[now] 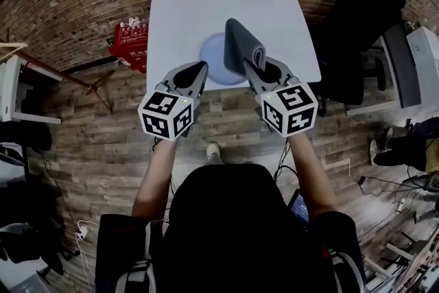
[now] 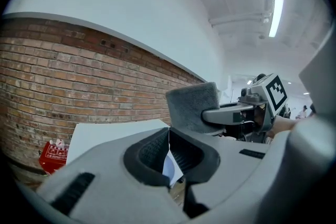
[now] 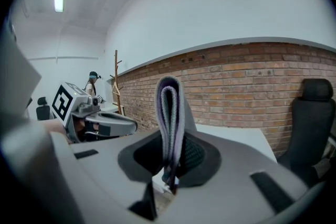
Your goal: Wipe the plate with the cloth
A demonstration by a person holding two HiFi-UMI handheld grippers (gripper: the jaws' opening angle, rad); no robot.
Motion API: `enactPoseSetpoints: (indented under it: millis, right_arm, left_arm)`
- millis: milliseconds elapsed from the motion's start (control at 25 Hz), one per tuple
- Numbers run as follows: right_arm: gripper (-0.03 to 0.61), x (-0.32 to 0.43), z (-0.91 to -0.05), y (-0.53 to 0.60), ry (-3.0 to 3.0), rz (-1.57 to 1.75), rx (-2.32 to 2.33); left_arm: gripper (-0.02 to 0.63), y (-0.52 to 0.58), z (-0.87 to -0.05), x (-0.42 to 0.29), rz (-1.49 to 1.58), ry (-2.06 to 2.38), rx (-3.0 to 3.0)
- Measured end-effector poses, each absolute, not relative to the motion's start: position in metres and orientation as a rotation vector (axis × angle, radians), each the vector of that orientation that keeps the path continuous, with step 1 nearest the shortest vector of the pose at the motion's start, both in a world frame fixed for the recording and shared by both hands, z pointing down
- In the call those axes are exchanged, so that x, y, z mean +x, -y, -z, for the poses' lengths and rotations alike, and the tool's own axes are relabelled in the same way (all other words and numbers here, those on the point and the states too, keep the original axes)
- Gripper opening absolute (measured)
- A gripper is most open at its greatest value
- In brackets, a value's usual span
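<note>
A pale blue plate point(image 1: 212, 60) lies near the front edge of the white table point(image 1: 178, 17). My right gripper point(image 1: 260, 68) is shut on a folded grey cloth point(image 1: 240, 44), which sticks up and forward from its jaws above the plate's right side. In the right gripper view the cloth point(image 3: 170, 113) stands upright as a folded loop pinched between the pads. My left gripper point(image 1: 201, 67) hovers at the plate's near left edge, shut with nothing in it. In the left gripper view its jaws meet, and a sliver of the plate point(image 2: 171, 168) shows below them, with the cloth point(image 2: 191, 105) to the right.
A red crate point(image 1: 130, 43) sits on the wooden floor at the table's left. A black chair point(image 1: 363, 17) stands to the table's right, also seen as the chair point(image 3: 312, 113). A brick wall point(image 2: 79, 86) runs behind the table. White furniture point(image 1: 14, 89) is far left.
</note>
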State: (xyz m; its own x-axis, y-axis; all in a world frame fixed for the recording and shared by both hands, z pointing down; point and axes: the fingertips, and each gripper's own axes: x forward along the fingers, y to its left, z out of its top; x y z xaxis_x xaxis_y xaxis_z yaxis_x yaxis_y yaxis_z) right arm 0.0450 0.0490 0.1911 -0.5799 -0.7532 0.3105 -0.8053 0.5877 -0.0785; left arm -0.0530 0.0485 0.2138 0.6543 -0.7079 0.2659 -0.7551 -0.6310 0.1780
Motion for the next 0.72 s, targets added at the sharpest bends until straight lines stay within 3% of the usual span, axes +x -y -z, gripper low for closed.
enactPoseSetpoints:
  millis: [720]
  right_arm:
    - [0.054, 0.096, -0.155, -0.108, 2.669, -0.248, 1.299]
  left_arm:
    - [0.021, -0.119, -0.182, -0.017, -0.161, 1.293, 2.589]
